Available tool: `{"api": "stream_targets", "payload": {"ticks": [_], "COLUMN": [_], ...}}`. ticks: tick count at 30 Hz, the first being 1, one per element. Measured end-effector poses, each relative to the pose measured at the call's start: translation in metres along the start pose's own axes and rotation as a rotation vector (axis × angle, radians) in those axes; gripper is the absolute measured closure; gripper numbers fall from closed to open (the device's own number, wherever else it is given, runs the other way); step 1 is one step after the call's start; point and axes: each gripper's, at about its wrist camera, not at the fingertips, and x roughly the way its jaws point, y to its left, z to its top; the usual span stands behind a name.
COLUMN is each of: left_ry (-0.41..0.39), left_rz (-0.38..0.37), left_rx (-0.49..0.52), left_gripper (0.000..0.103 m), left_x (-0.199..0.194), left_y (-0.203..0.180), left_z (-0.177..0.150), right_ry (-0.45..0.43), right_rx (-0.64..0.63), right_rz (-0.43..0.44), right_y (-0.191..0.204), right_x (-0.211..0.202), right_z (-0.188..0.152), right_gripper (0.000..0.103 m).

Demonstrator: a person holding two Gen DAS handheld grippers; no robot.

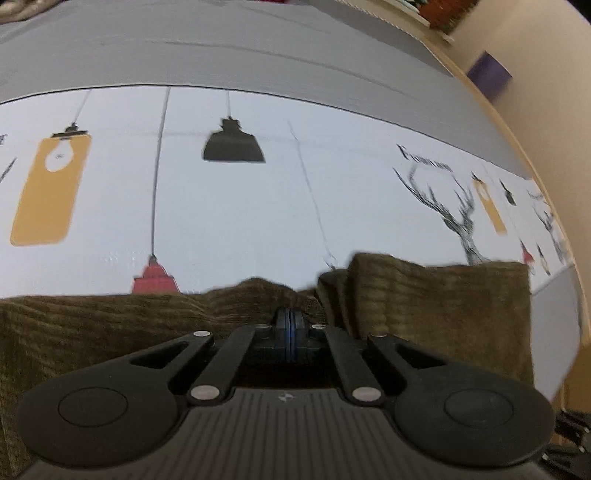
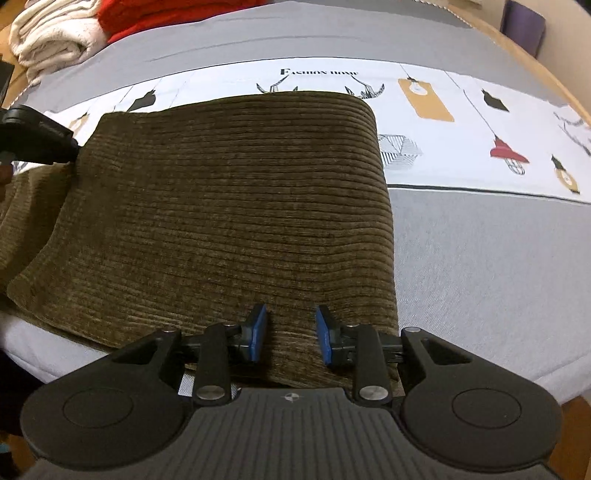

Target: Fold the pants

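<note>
a home bedroom: ahead of the grippers lies a bed with a grey and white bedspread (image 2: 480,240) printed with lamps and antlers, folded white and red blankets (image 2: 55,33) piled at its far left, a cream wall (image 1: 546,92) beyond.

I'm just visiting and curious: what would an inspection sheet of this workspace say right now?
Surface: bed cover, grey with a white band printed with lamps and antlers.
Job's things: olive corduroy pants, folded over and lying flat on the cover.
Clutter: white towels and a red fabric piled at the far edge.
Grippers: left gripper shut, its pads together at the pants' edge; whether it pinches cloth cannot be told. Right gripper open above the pants, its pads apart.
Cables: nothing seen.
Surroundings: wooden bed frame, beige wall, a purple object beside it.
</note>
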Motion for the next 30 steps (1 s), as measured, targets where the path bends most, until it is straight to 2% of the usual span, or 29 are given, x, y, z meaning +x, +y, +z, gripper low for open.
{"api": "stream_targets", "payload": {"ticks": [4,6,7,9,10,11,12,16,17,19,21,26,30], "left_ry": [-0.021,-0.041,-0.067,-0.115,-0.133,-0.143,-0.151,-0.142,-0.12,-0.035,0.068,0.044,0.011], "left_rz": [0.019,0.007,-0.004,-0.042,-0.075,-0.111,-0.157,-0.257,-0.239,-0.104,0.015,0.021,0.012], "left_rx": [0.01,-0.02,-0.034,-0.024,-0.009,0.009,0.039,0.213,0.26,0.331,0.358,0.35,0.372], "left_gripper": [0.101,0.1,0.095,0.086,0.085,0.085,0.085,0.083,0.082,0.083,0.085,0.077,0.068], "left_x": [-0.006,-0.015,-0.023,-0.039,-0.046,-0.052,-0.058,-0.066,-0.06,-0.037,-0.012,-0.019,-0.028], "left_y": [-0.005,-0.003,-0.003,-0.008,-0.012,-0.017,-0.023,-0.052,-0.058,-0.065,-0.063,-0.071,-0.073], "left_z": [0.001,0.002,0.002,0.002,0.002,0.002,0.0,-0.014,-0.018,-0.026,-0.035,-0.035,-0.036], "right_ry": [-0.018,-0.079,-0.118,-0.199,-0.221,-0.218,-0.192,-0.003,0.036,0.043,0.05,0.072,0.066], "right_rx": [0.062,0.123,0.146,0.196,0.223,0.257,0.288,0.419,0.415,0.402,0.426,0.514,0.5], "right_rz": [0.021,0.02,-0.001,-0.057,-0.083,-0.104,-0.103,0.019,0.021,0.001,0.004,0.011,0.001], "right_y": [-0.007,-0.015,-0.019,-0.03,-0.036,-0.043,-0.048,-0.064,-0.062,-0.056,-0.056,-0.059,-0.057], "right_x": [-0.002,-0.013,-0.02,-0.033,-0.038,-0.038,-0.035,-0.005,0.002,0.007,0.009,0.014,0.018], "right_z": [0.004,0.006,0.007,0.008,0.008,0.008,0.007,-0.001,-0.002,-0.003,0.0,-0.002,0.002], "right_gripper": [0.073,0.068,0.065,0.045,0.04,0.034,0.032,0.032,0.032,0.032,0.032,0.033,0.036]}}
